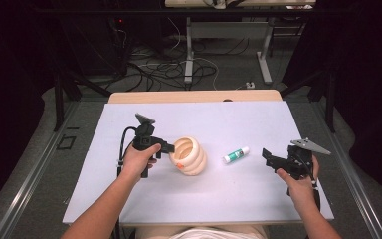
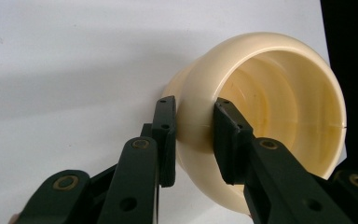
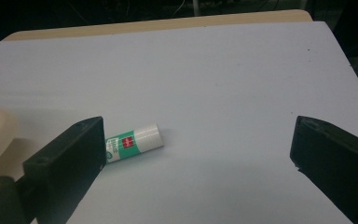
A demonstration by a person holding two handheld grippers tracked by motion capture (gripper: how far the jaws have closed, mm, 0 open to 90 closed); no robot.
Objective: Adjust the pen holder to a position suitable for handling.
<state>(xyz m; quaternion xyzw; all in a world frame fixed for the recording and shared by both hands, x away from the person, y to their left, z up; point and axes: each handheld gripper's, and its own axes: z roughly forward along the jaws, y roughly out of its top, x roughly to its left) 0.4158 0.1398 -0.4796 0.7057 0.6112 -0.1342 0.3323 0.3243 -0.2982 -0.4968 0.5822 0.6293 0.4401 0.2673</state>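
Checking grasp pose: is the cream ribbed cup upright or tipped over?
Tipped. The cream cup lies on its side on the white table, its mouth facing sideways, and the left claw pinches its rim wall.

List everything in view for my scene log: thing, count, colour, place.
cup: one, cream, ribbed, on its side mid-board, rim clamped in the left claw
glue stick: one, white and green, lying right of the cup, apart from it
board: one, white, on the table
table: one, pale wood, edge showing beyond the board
cables: several, black and white, on the floor beyond
left claw: black, shut on the cup's wall
right claw: black, open, facing the glue stick
hands: two, one on each claw
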